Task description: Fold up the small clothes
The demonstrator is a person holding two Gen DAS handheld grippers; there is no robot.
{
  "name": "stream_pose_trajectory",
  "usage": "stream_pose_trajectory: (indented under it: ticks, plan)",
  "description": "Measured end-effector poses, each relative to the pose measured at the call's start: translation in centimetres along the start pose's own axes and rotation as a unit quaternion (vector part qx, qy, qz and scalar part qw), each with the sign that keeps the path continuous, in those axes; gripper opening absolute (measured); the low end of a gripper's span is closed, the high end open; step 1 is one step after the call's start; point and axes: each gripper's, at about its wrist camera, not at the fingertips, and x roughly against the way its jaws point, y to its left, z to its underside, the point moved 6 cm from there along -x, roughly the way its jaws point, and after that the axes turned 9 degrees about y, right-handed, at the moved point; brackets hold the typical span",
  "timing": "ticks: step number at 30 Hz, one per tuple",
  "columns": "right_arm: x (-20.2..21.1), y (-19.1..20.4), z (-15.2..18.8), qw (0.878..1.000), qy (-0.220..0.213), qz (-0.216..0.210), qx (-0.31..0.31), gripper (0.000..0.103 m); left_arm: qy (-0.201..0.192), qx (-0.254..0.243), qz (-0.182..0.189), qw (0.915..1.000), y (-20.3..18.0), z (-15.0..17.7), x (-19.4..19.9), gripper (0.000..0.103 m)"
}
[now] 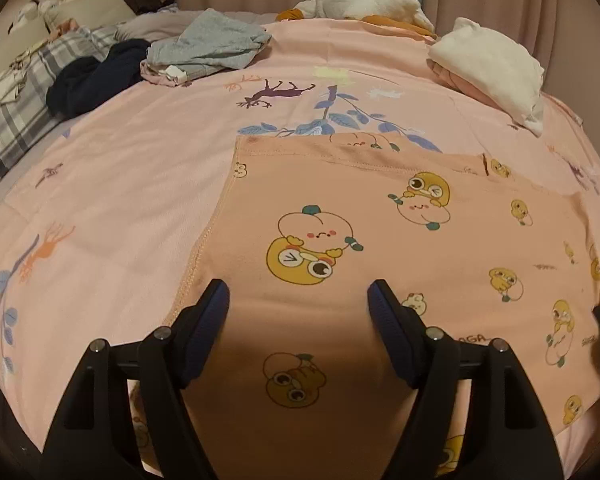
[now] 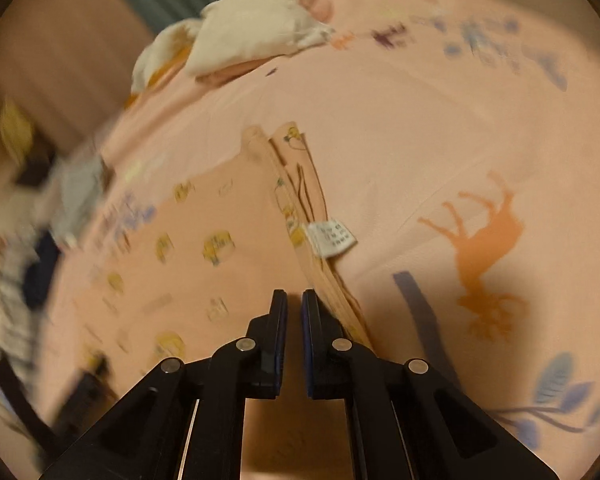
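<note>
A peach garment [image 1: 380, 240] printed with yellow cartoon figures lies spread flat on the pink bedsheet [image 1: 120, 184]. My left gripper [image 1: 298, 292] hovers just over the garment's near left part, jaws wide apart, with only flat cloth below the fingers. In the blurred right wrist view the same garment [image 2: 204, 264] shows its layered right edge with a white care label [image 2: 332, 240]. My right gripper [image 2: 295, 300] is shut just left of that edge, near its lower end, and I see nothing pinched between the pads.
A grey garment [image 1: 212, 44] and a dark navy one [image 1: 96, 76] lie at the back left beside plaid bedding [image 1: 12, 120]. Folded white cloth [image 1: 492, 64] sits at the back right, with a white and orange pile [image 1: 364, 8] behind. Bare sheet [image 2: 460, 140] lies right of the garment.
</note>
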Motion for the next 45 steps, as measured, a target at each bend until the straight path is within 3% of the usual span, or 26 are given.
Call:
stream_pose_trajectory:
  ticks: [3,14,18,22,23,27,31,35,40,42,45]
  plan:
    - [0.1,0.2,0.1,1.0,-0.003,0.024,-0.002,0.004,-0.003,-0.005,-0.013,0.9999,-0.9,0.2,0.1,0.075]
    - [1.7,-1.9,1.3,0.997,0.016,-0.04,-0.06,0.007,0.007,0.029,-0.014,0.9995,-0.8,0.1,-0.1,0.077]
    - [4.2,-0.4,1.3,0.999,-0.023,-0.028,-0.03,0.01,0.006,0.041,-0.019,0.999,-0.8,0.2,0.0,0.077]
    - [4.4,1.4,1.5,0.998,-0.035,-0.058,-0.009,0.053,0.009,0.044,-0.02,0.9988,-0.9,0.3,0.1,0.077]
    - [4.0,1.5,1.6,0.998,-0.034,-0.055,-0.011,0.053,0.012,0.045,-0.017,0.9988,-0.8,0.3,0.1,0.077]
    - [2.2,2.3,1.6,0.999,-0.016,-0.039,-0.001,0.053,0.035,0.046,0.004,0.9983,-0.3,0.9,0.5,0.079]
    - [1.7,2.5,1.7,0.999,-0.013,-0.035,-0.001,0.053,0.048,0.065,0.055,0.9952,0.3,1.7,1.6,0.081]
    - [-0.1,1.9,1.8,1.0,0.006,0.014,0.009,0.051,0.068,0.087,0.106,0.9883,1.4,2.4,2.2,0.081]
    - [0.1,2.2,1.6,0.999,-0.01,0.029,0.023,0.051,0.108,0.096,0.125,0.9815,1.9,4.1,3.4,0.081]
    - [-0.1,2.3,1.5,0.999,-0.014,0.043,0.029,0.051,0.117,0.112,0.147,0.9757,1.9,5.2,4.2,0.082]
    - [-0.3,2.4,1.2,0.998,-0.017,0.053,0.021,0.052,0.123,0.103,0.162,0.9738,1.5,6.4,5.2,0.083]
